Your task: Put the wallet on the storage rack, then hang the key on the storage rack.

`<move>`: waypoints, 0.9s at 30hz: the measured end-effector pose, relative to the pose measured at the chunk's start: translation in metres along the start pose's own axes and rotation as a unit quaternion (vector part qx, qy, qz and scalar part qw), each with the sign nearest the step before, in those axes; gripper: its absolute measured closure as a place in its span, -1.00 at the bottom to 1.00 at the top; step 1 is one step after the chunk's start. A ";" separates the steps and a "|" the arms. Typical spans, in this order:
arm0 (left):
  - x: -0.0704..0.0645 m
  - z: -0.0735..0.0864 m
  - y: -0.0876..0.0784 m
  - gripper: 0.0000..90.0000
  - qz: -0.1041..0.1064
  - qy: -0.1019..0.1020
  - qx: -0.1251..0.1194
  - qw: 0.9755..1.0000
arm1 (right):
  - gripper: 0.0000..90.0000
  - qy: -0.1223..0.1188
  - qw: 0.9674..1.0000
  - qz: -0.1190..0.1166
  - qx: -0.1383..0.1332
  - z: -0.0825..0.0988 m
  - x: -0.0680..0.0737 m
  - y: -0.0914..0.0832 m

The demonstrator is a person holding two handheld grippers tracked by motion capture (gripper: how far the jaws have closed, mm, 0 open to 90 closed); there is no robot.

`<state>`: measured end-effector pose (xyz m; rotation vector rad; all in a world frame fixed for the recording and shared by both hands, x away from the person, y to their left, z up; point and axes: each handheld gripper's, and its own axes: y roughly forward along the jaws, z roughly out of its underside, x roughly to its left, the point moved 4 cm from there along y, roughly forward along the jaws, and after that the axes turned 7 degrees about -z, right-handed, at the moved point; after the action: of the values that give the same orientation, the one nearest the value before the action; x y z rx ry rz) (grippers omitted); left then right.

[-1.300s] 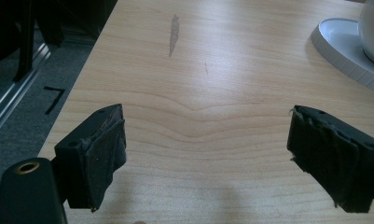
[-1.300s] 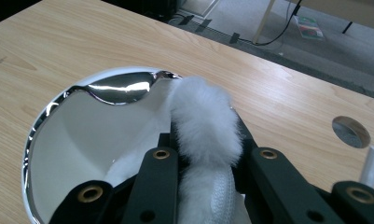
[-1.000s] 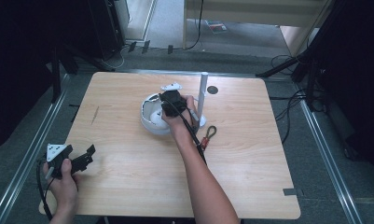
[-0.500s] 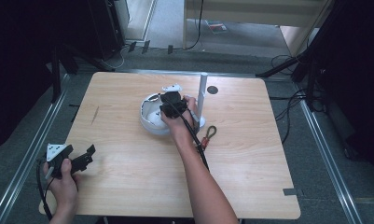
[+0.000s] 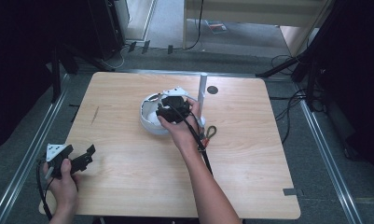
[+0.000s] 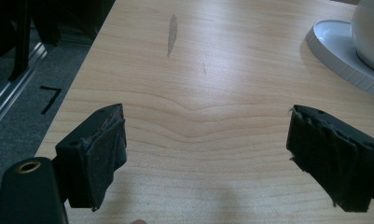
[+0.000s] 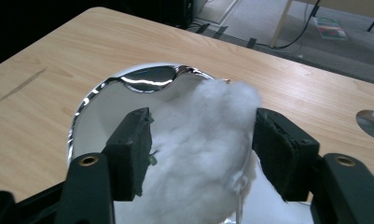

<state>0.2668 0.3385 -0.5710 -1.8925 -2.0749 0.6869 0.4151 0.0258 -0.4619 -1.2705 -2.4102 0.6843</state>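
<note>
Little has shifted since a second ago: from the high view the right gripper (image 5: 174, 108) has edged slightly toward 9 o'clock over the white bowl (image 5: 149, 122), while the left gripper (image 5: 68, 157) stays parked at the worktop's (image 5: 250, 154) 8 o'clock corner. A white post (image 5: 203, 91) stands just beside the bowl at 3 o'clock, and a small clip (image 5: 210, 133) lies near it toward 5 o'clock.

Left gripper view: its jaws stand wide apart over bare wood, nothing between them; the bowl's base (image 6: 343, 51) is cut off at 2 o'clock.

Right gripper view: the jaws flank a white fluffy wad (image 7: 201, 140), seemingly cotton, inside the shiny bowl; I cannot tell whether they pinch it. Likely the wad is being set in or taken out, so the next move needs a clear squeeze or release. The bowl's near rim is hidden behind the wad.
</note>
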 end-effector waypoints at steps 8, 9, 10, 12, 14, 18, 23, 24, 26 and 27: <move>0.000 0.000 0.000 -0.71 0.001 -0.001 -0.001 1.000 | -0.29 0.011 1.000 -0.019 0.013 0.009 0.004 -0.019; 0.000 0.000 0.000 -0.71 0.001 -0.001 0.000 1.000 | -0.30 0.014 1.000 -0.020 0.015 0.011 0.003 -0.021; 0.000 0.000 0.000 -0.71 0.000 -0.001 0.000 1.000 | -0.32 0.016 1.000 -0.020 0.015 0.012 0.002 -0.024; 0.000 0.000 0.000 -0.71 0.000 0.000 0.000 1.000 | -0.34 0.023 0.999 -0.016 0.020 0.015 0.001 -0.029; 0.000 0.000 0.000 -0.71 0.000 0.000 0.000 1.000 | -0.35 0.028 0.999 -0.013 0.021 0.018 -0.001 -0.034; 0.000 0.000 0.000 -0.71 0.001 -0.001 0.000 1.000 | -0.38 0.028 0.999 -0.005 0.027 0.024 -0.004 -0.042; 0.000 0.000 0.000 -0.71 0.001 -0.001 0.001 1.000 | -0.38 0.035 0.999 0.006 0.040 0.034 -0.010 -0.047; 0.000 0.000 0.000 -0.71 0.001 -0.001 0.002 1.000 | -0.38 0.037 0.998 0.008 0.042 0.036 -0.012 -0.048; 0.000 0.000 0.001 -0.71 0.000 -0.001 0.004 1.000 | -0.39 0.044 0.998 0.011 0.045 0.040 -0.016 -0.050; 0.000 0.000 0.001 -0.71 0.000 -0.001 0.003 1.000 | -0.39 0.046 0.998 0.013 0.046 0.041 -0.018 -0.051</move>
<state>0.2678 0.3383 -0.5712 -1.8892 -2.0712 0.6950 0.3702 -0.0245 -0.4689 -1.2701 -2.2657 0.7205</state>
